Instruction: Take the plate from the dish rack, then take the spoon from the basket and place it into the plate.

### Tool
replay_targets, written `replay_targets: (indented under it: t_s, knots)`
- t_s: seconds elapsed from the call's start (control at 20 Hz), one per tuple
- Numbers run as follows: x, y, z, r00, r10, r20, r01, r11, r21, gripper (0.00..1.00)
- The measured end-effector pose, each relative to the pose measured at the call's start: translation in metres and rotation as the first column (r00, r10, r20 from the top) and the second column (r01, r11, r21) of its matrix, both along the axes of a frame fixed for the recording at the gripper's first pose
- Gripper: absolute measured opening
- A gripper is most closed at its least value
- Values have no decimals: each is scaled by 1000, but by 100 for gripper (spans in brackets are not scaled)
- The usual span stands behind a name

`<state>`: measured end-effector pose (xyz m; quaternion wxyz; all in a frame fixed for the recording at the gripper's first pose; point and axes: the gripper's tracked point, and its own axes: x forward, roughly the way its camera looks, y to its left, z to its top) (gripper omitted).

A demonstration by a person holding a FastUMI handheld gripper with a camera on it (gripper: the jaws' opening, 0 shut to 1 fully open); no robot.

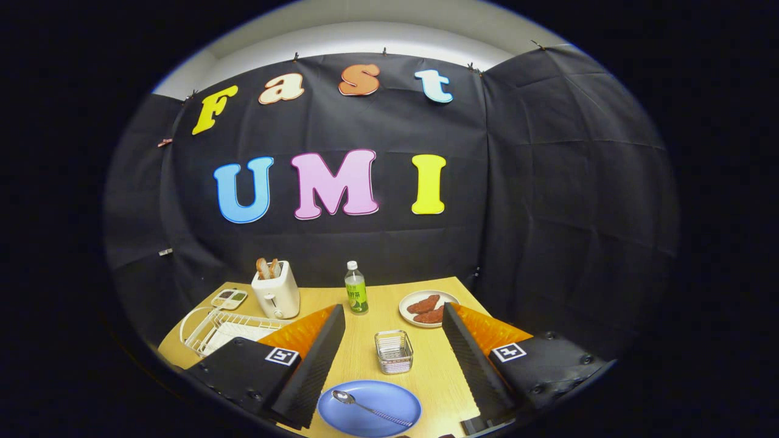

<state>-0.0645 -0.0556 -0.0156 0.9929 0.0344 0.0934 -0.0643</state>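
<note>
On the wooden table all items are arranged ahead of the gripper, whose two fingers stand wide apart with nothing held between them. Beyond the left finger, the white wire dish rack sits at the table's left edge, with a small white tray behind it. Beside the rack stands a white toaster with bread slices in its slots. Between the fingers, at the near edge of the table, lies the blue plate, flat on the surface. Near the right finger sits a white plate carrying reddish-brown food pieces. Between the fingers, just beyond the blue plate, stands the small wire basket. At the centre rear stands a green bottle, upright. Resting inside the blue plate is the metal spoon, bowl toward the left.
</note>
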Motion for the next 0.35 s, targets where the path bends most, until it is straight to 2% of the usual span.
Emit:
replay_targets:
  t_s: [0.35]
  knots:
    - [-1, 20, 4, 1000, -7, 28, 7, 1000, -16, 99]
